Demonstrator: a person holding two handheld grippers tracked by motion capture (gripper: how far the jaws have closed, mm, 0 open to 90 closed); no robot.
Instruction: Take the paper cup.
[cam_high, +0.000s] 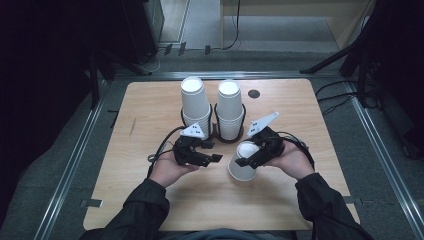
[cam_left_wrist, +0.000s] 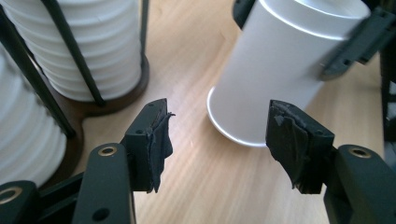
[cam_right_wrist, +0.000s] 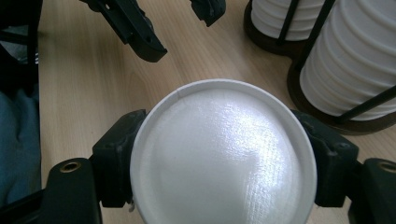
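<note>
A white paper cup (cam_high: 243, 162) is tilted over the wooden table (cam_high: 150, 190), mouth down and toward the person, base up. My right gripper (cam_high: 250, 155) is shut on it near the base. In the right gripper view the cup's round base (cam_right_wrist: 224, 154) sits between the two jaws of my right gripper (cam_right_wrist: 224, 161). My left gripper (cam_high: 212, 151) stands open just left of the cup with nothing between its pads. In the left gripper view the cup (cam_left_wrist: 271, 79) lies ahead of the spread left gripper (cam_left_wrist: 217, 140), its rim near the table.
Two tall stacks of upturned white cups (cam_high: 195, 102) (cam_high: 230, 107) stand in a black wire holder on a dark base (cam_high: 216, 134), just behind both grippers. A small dark round hole (cam_high: 254, 93) lies at the table's far side. Dark floor and stands surround the table.
</note>
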